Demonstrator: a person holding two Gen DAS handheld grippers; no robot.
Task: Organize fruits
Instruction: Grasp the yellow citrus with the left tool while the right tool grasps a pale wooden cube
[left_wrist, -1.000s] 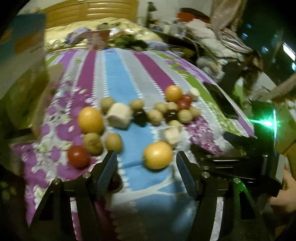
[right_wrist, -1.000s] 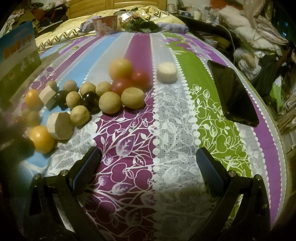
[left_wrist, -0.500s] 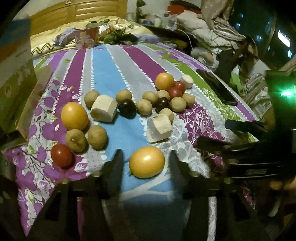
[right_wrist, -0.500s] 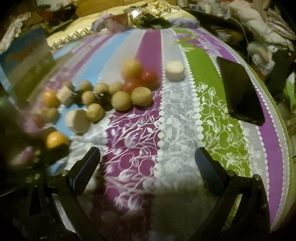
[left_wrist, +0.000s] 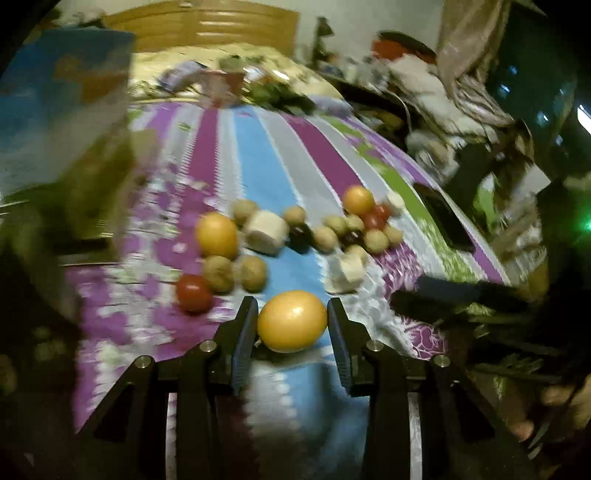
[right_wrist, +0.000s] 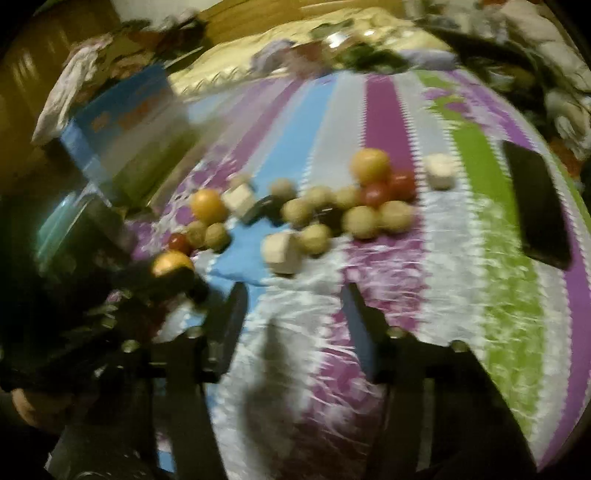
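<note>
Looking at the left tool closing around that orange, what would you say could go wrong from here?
1. The orange is round and smooth; held only at its sides by the left tool, it may slip or roll out on lifting.
2. A red tomato and two brown fruits lie just left of it, so a sideways swing could scatter them.
3. Both views are motion-blurred, so contact is hard to confirm.

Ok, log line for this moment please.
left gripper: jaws closed around orange on striped cloth | right gripper: open, empty | remaining fruit: clustered beyond

Motion blur smears the blue box (left_wrist: 62, 110); its print is unreadable.
</note>
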